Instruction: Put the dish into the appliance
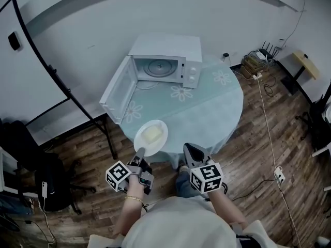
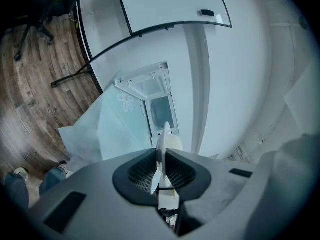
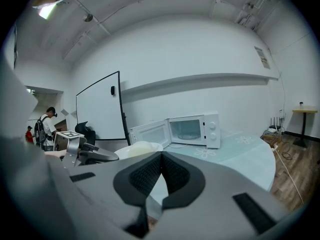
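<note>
A white plate (image 1: 151, 136) with a pale yellow lump of food on it hangs over the near edge of the round table (image 1: 217, 102). My left gripper (image 1: 139, 151) is shut on its near rim. In the left gripper view the plate (image 2: 163, 146) stands edge-on between the jaws. The white microwave (image 1: 166, 60) stands at the table's far side, its door (image 1: 120, 89) swung wide open to the left and its cavity with a glass turntable showing. My right gripper (image 1: 189, 149) hovers to the right of the plate, shut with nothing in it. In the right gripper view the microwave (image 3: 194, 129) and the plate (image 3: 139, 149) lie ahead.
A whiteboard on a black stand (image 1: 36, 56) is to the left of the table, and a black chair (image 1: 28, 154) stands below it. Cables, a router (image 1: 266, 50) and a small yellow table (image 1: 306, 63) sit on the wooden floor at the right. People (image 3: 47, 126) stand far off.
</note>
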`<state>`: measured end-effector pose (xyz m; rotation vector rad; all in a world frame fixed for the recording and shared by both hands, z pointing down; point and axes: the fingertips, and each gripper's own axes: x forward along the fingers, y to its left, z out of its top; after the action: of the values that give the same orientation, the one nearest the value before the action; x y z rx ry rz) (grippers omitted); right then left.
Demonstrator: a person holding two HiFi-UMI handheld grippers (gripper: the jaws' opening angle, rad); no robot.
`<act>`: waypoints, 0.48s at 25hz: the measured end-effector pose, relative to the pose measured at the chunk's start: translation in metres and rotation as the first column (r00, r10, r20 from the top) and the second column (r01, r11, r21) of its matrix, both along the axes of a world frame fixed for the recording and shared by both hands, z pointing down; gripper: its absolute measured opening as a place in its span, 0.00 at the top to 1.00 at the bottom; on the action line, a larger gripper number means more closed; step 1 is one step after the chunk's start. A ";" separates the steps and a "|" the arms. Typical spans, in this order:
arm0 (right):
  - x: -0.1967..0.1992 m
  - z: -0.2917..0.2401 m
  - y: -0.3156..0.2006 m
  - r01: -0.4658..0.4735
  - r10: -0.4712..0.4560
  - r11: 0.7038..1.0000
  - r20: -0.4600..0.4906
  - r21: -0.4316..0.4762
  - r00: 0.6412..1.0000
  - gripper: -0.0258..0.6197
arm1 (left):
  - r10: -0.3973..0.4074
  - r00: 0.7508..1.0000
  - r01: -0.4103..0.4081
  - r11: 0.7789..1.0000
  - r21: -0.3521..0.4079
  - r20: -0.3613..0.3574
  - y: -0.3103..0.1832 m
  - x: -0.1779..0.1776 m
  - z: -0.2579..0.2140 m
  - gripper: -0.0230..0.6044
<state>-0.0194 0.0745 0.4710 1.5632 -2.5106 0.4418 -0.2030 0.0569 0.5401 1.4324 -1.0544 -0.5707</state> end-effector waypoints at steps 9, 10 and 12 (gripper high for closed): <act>0.024 -0.010 -0.079 0.071 -0.071 0.997 0.014 0.005 0.997 0.95 | -0.052 0.999 0.052 0.999 -0.015 -0.005 -0.068 0.025 0.000 0.89; 0.026 -0.010 -0.087 0.082 -0.082 0.997 0.012 0.004 0.997 0.95 | -0.059 0.998 0.059 0.998 -0.018 -0.006 -0.075 0.028 0.000 0.89; 0.030 -0.010 -0.103 0.107 -0.107 0.994 0.008 0.001 0.994 0.95 | -0.075 0.997 0.075 0.997 -0.026 -0.012 -0.089 0.033 0.000 0.89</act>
<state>0.0102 -0.0286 0.4606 1.4217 -2.5846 0.4333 -0.1704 -0.0322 0.5403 1.3697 -1.1057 -0.6176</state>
